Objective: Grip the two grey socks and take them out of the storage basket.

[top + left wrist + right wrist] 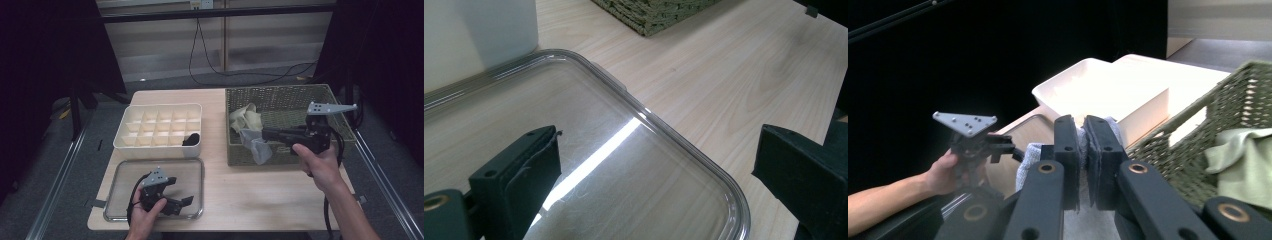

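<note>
My right gripper (1082, 150) pinches a grey sock (256, 145), jaws pressed on a fold of it. The right gripper view shows that grip close up, cloth bunched between the pads; the high view shows the rest of the sock instead, hanging limp over the front wall of the basket (290, 97), half inside and half out. It is pale grey, soft and crumpled. Just behind it in the basket lies a cream cloth (245, 117) (greenish in the right gripper view).

My left gripper (172, 199) hovers over the clear lid (117, 172), jaws spread wide with nothing between them. The left gripper view shows the lid's rounded corner and raised rim, a bright streak of light across it, and bare table (724, 90) beyond.

In the high view the lid lies at the table's near left edge, the white tray (160, 148) just behind it. One near compartment of the tray, toward its right end, holds something dark (191, 139) (too small to name). Between tray and basket runs a narrow strip of bare wood, and there is open table in front of the basket, beside the lid.
</note>
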Demonstrator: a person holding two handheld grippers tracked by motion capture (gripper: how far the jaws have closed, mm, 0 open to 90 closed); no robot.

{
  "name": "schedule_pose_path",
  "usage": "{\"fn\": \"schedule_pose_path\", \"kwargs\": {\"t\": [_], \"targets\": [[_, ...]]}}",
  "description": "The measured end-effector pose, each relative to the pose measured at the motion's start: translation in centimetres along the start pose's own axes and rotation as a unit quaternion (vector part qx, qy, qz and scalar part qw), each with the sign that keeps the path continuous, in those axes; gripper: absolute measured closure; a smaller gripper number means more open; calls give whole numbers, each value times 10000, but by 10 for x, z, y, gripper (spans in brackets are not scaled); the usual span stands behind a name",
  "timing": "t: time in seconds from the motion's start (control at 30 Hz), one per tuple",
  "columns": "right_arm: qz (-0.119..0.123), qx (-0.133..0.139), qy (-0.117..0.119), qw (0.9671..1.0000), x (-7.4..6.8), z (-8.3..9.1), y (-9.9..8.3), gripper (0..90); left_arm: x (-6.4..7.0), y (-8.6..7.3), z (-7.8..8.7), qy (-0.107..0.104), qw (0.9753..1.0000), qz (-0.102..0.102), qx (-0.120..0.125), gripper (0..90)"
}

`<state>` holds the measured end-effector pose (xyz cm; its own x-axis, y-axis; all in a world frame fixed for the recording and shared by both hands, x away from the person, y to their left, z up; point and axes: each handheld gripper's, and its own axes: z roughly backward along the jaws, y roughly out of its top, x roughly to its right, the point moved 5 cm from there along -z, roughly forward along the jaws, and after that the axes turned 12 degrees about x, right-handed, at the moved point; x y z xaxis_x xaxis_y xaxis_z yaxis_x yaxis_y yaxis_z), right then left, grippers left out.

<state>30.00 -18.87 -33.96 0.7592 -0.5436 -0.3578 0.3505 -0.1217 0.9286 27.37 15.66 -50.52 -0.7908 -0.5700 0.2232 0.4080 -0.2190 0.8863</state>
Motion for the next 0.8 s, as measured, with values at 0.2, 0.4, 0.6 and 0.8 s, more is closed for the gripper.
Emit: {"fn": "schedule_pose_path", "kwargs": {"t": [0.2, 0.4, 0.6, 0.8], "targets": [[-29, -68, 51, 10000, -8, 1, -9, 848, 0, 0, 0, 8, 10000, -2, 6, 46], [-12, -169, -35, 9999, -11, 4, -21, 849, -1, 0, 0, 8, 10000, -7, 10, 46], [-150, -291, -40, 9995, -11, 4, -44, 848, -1, 1, -1, 5, 10000, 4, 60, 46], [-315, -551, -52, 9980, -7, -4, -66, 849, -1, 1, -1, -19, 10000, -29, 40, 46]]}}
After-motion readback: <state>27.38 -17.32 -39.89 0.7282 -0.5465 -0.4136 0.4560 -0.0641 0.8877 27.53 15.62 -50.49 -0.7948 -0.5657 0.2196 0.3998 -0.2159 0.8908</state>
